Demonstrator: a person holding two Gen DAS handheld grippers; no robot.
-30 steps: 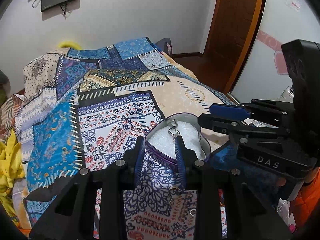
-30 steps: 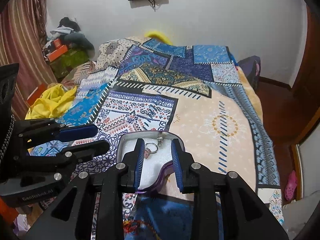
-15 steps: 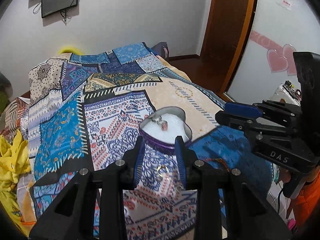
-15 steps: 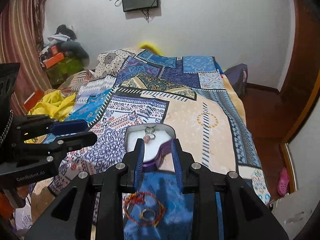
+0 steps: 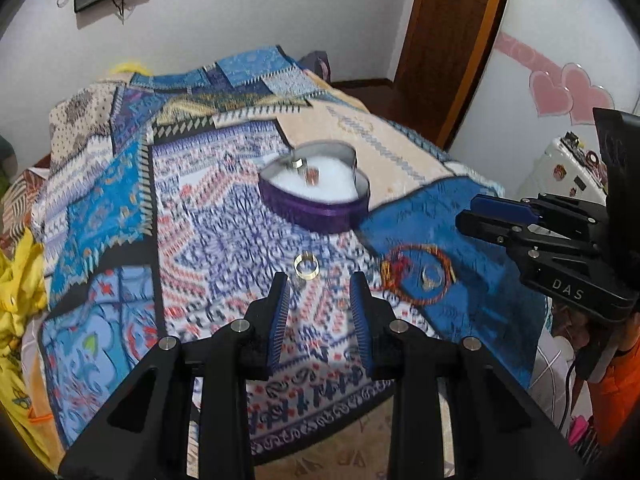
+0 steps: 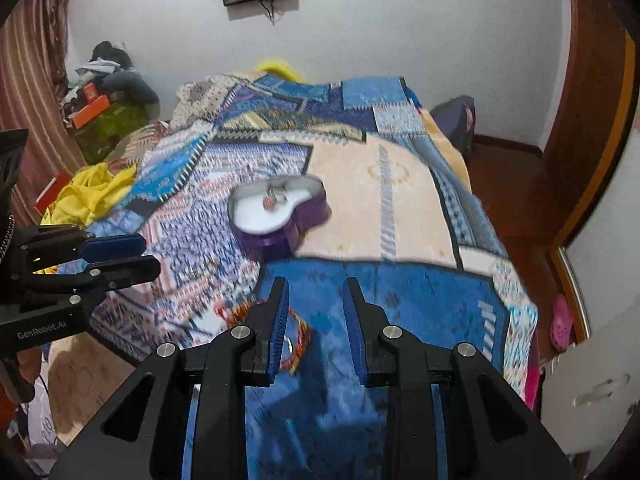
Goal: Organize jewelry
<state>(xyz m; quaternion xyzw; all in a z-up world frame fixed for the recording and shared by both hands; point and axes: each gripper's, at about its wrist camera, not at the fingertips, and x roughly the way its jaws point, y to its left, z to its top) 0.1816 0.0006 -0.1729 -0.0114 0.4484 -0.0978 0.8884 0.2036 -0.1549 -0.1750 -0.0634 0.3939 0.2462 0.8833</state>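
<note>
A purple heart-shaped box (image 5: 316, 196) with white lining sits on the patterned bedspread and holds a few rings; it also shows in the right wrist view (image 6: 276, 212). A gold ring (image 5: 307, 266) lies on the spread just ahead of my left gripper (image 5: 320, 300), which is open and empty. A red-orange bracelet (image 5: 416, 276) with a ring (image 5: 431, 276) inside its loop lies to the right. My right gripper (image 6: 314, 308) is open and empty, with the bracelet (image 6: 298, 336) partly hidden by its left finger.
The bed's near edge drops off below both grippers. A yellow cloth (image 6: 90, 194) lies at the left side of the bed. A wooden door (image 5: 444, 40) stands at the right. Clutter (image 6: 104, 96) is piled in the far left corner.
Both grippers have pulled back and up from the heart box. The gold ring, the bracelet and the near edge of the bed have come into view.
</note>
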